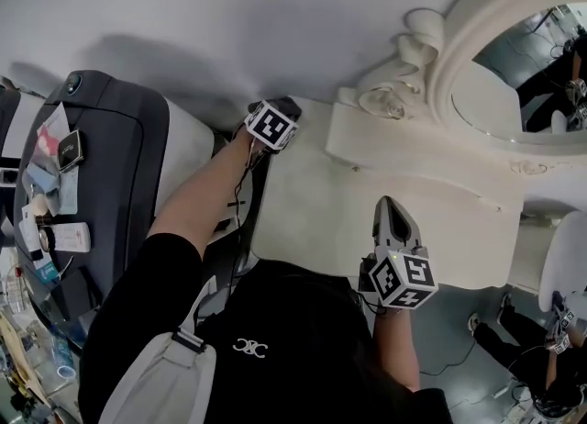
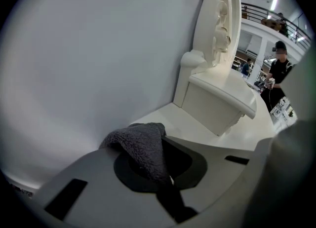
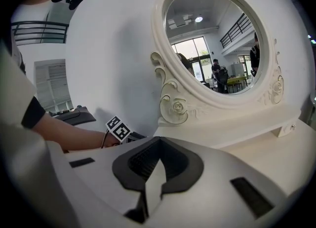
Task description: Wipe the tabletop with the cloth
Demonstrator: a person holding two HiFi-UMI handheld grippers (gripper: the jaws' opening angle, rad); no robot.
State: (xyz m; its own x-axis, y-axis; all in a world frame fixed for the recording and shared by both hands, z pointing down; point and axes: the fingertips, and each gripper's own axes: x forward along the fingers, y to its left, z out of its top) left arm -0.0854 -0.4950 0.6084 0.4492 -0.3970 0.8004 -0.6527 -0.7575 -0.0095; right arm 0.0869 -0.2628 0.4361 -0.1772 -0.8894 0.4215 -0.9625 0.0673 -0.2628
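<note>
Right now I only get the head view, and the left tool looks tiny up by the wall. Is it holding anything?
Observer: Yes. The left gripper view shows the left gripper shut on a fuzzy dark grey cloth, which pokes out past the tips.
Operator: And the right one?
Observer: The right gripper is shut, with nothing between its jaws.
Operator: The mirror is cut off for me. What shape is it?
Observer: The right gripper view shows the mirror whole: oval, with a carved crest on top.
</note>
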